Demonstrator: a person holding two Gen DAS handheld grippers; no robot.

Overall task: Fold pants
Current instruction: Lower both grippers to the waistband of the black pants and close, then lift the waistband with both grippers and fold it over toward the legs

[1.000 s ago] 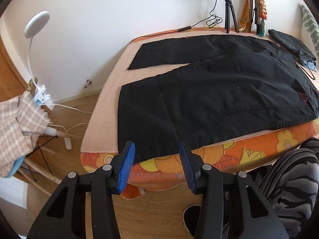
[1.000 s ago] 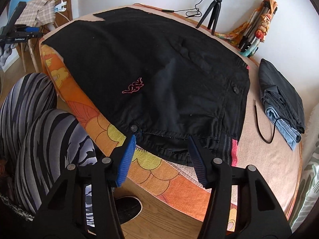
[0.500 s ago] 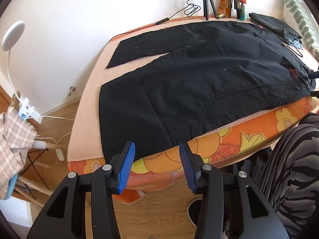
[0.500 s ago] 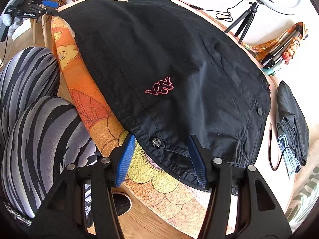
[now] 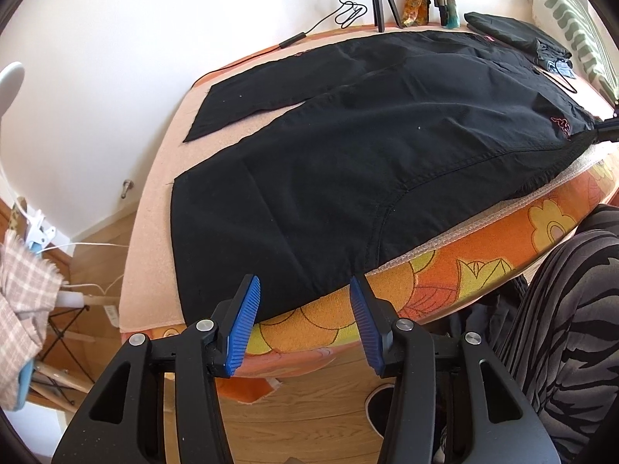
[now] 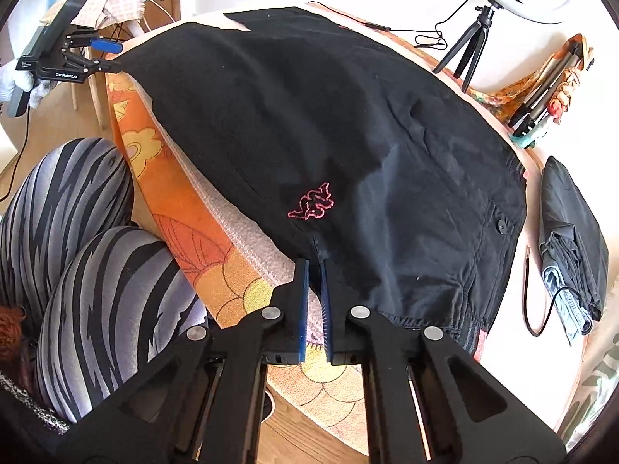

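Black pants [image 5: 367,154] with a pink logo [image 6: 311,203] lie spread flat on the table, legs toward the left. My right gripper [image 6: 314,266] is shut on the near waist edge of the pants [image 6: 348,135], just below the logo, with a fold of fabric pinched between its blue pads. In the left wrist view that gripper [image 5: 607,131] shows only as a black tip at the far right. My left gripper [image 5: 303,297] sits at the near leg's hem by the table's front edge. Its jaws are opening, the hem lies between the tips, and the pads do not press it.
The table [image 5: 445,270] wears an orange flowered cloth. A folded dark garment [image 6: 572,232] lies at the right end, with a ring-light tripod [image 6: 472,42] and cable behind. The person's striped legs [image 6: 77,232] are at the front edge. A chair with checked cloth [image 5: 23,301] stands left.
My right gripper slid onto the waist edge under the logo and shut on the fabric. My left gripper rolled a little and stays at the hem.
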